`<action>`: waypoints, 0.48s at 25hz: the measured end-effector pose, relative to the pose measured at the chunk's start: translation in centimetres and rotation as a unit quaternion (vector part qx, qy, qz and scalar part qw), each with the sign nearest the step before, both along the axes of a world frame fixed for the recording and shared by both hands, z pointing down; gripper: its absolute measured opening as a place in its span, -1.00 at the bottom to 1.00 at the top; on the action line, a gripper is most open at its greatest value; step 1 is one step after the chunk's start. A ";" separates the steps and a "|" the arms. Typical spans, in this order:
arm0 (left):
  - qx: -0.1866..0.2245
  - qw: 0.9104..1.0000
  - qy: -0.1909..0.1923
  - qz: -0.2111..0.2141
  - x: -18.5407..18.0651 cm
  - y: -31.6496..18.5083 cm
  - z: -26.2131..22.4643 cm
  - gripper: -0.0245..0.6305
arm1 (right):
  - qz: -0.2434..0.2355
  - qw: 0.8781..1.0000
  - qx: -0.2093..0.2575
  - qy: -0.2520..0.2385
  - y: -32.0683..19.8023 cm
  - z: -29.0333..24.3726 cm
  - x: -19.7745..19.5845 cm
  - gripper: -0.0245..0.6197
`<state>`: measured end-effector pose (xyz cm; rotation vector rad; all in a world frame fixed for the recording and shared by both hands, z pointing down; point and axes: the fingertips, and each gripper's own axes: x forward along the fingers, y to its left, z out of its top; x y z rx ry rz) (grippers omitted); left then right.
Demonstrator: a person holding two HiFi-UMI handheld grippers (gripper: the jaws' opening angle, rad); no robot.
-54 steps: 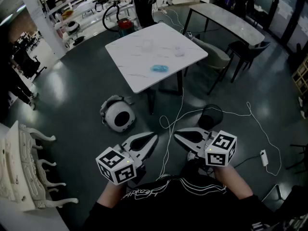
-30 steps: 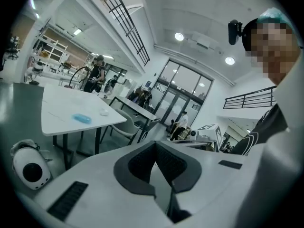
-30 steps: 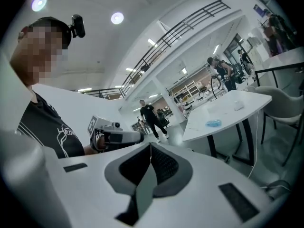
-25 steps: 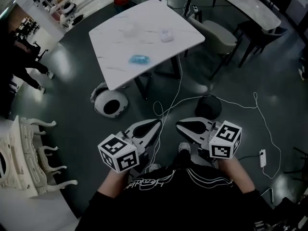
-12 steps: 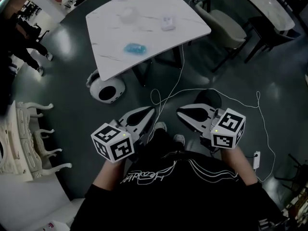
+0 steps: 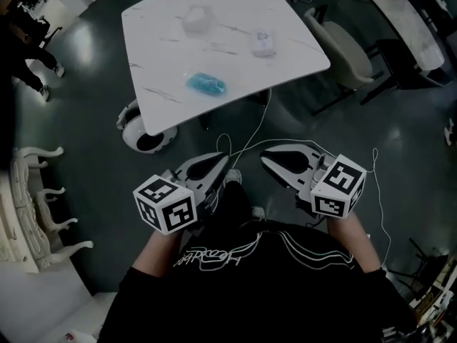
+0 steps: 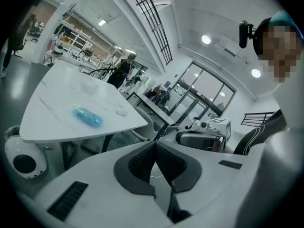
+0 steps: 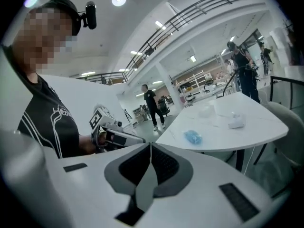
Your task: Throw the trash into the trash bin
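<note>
person: black shirt (image 6: pixel 250 277) fills the lower middle of the head view; each hand holds one gripper in front of the body.
left gripper (image 6: pixel 220 161): lower left of centre in the head view, its marker cube nearest to the camera. In its own view the jaws are pressed together with nothing between them.
right gripper (image 6: pixel 267 156): lower right of centre, just beside the left one but not touching it. Its jaws are also pressed together and empty.
direction: both grippers point toward the top of the frame, to the tabletop.
shoe (image 6: pixel 233 178): light coloured, on the floor between the two grippers.
floor (image 6: pixel 93 91): dark and shining.
white cable (image 6: pixel 243 146): lies in loops on the floor, from beyond the jaws up to under the table.
white round object (image 6: pixel 143 133): on the floor at centre left, partly hidden under the near edge of the table, with a dark round face; what it is I cannot tell.
tabletop (image 6: pixel 235 70): white with marble lines, upper middle of the frame.
blue trash (image 6: pixel 206 83): a crumpled piece lying on the tabletop near its near edge, well apart from both grippers.
small white item (image 6: pixel 263 43): on the tabletop, up and right of the blue trash.
pale item (image 6: pixel 195 18): on the tabletop, farther up; too unclear to name.
chair (image 6: pixel 348 45): beige, beside the right edge of the table.
</note>
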<state>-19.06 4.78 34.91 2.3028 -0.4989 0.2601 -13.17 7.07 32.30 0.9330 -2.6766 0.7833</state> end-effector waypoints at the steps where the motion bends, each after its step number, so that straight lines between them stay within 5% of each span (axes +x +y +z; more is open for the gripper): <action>1: -0.001 1.000 -0.003 -0.001 -0.4 -1.2 0.3 -0.91 | -0.004 1.000 -0.006 0.004 -1.4 0.4 -0.4 -0.82; 12: -0.019 0.999 -0.009 -0.032 -5.1 -13.3 3.4 -0.91 | -0.035 0.997 -0.031 0.063 -14.5 5.3 -5.6 -0.82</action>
